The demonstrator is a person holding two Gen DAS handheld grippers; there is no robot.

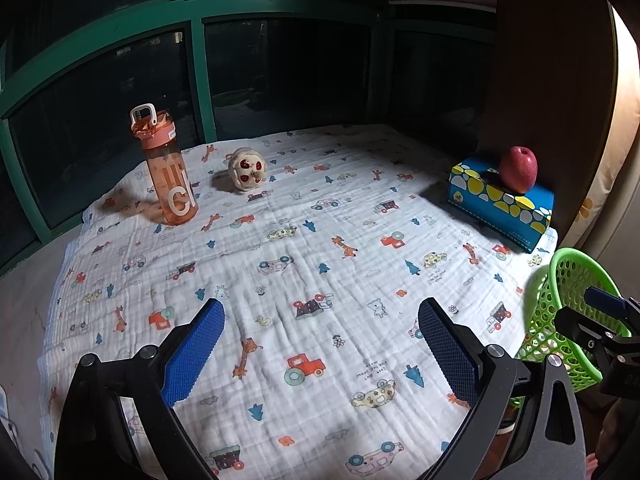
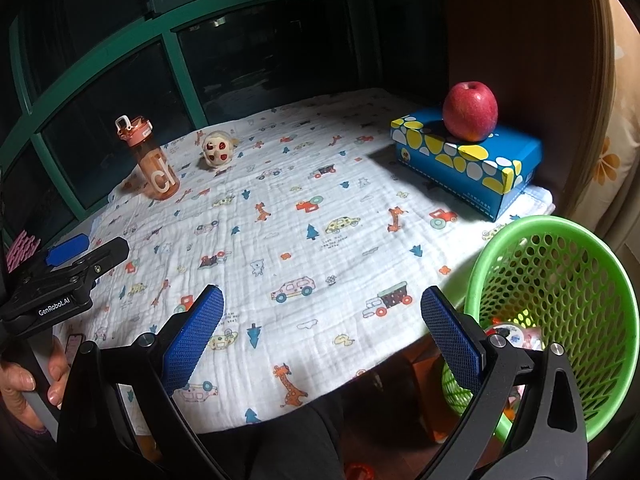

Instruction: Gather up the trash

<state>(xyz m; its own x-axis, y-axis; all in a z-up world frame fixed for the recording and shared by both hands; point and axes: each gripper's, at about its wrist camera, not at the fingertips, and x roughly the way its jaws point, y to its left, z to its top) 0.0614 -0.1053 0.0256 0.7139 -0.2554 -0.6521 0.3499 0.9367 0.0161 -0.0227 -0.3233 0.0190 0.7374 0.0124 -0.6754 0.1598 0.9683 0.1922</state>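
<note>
A green mesh basket (image 2: 560,300) stands off the table's right front corner, with several small wrappers inside (image 2: 512,334); it also shows in the left wrist view (image 1: 568,312). My right gripper (image 2: 320,328) is open and empty, over the table's front edge just left of the basket. My left gripper (image 1: 320,340) is open and empty above the printed cloth (image 1: 280,264). A small cream crumpled object with red spots (image 1: 247,169) lies at the far left of the table; it also shows in the right wrist view (image 2: 217,150).
An orange water bottle (image 1: 166,166) stands at the far left. A red apple (image 2: 470,111) sits on a blue tissue box (image 2: 468,156) at the far right. Dark windows with green frames (image 1: 200,80) back the table. A brown wall (image 2: 520,40) is on the right.
</note>
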